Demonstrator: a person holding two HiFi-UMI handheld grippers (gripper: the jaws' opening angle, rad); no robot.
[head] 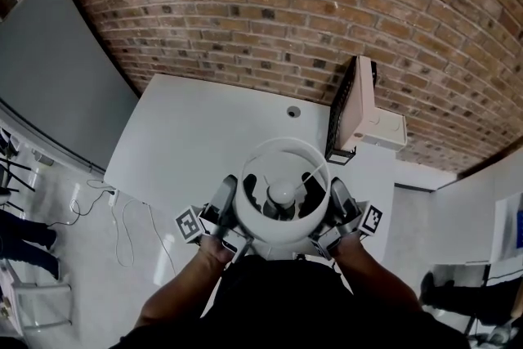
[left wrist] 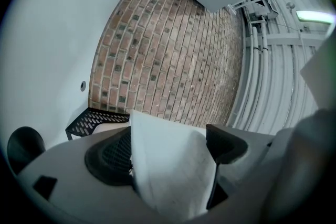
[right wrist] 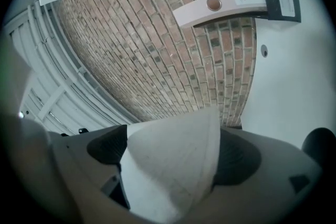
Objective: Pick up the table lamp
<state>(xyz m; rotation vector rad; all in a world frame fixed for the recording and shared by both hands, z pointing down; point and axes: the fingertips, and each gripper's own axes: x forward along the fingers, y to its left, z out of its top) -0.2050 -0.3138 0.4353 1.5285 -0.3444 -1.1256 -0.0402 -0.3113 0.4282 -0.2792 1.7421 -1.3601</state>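
Observation:
The table lamp (head: 282, 192) has a white round shade, seen from above with its bulb (head: 282, 194) inside, lifted close to my body above the near edge of the white table (head: 204, 143). My left gripper (head: 225, 204) grips the shade's left wall and my right gripper (head: 339, 204) its right wall. In the left gripper view the white shade wall (left wrist: 168, 176) fills the gap of the left gripper (left wrist: 168, 152), pads against it. The right gripper view shows the shade wall (right wrist: 173, 176) likewise clamped in the right gripper (right wrist: 173, 152). The lamp's base is hidden.
A black perforated stand bearing a beige box (head: 359, 106) stands at the table's far right by the brick wall (head: 270, 4). A small round hole (head: 293, 112) is in the tabletop. A grey panel (head: 57, 78) leans at left; cables (head: 122, 217) lie on the floor.

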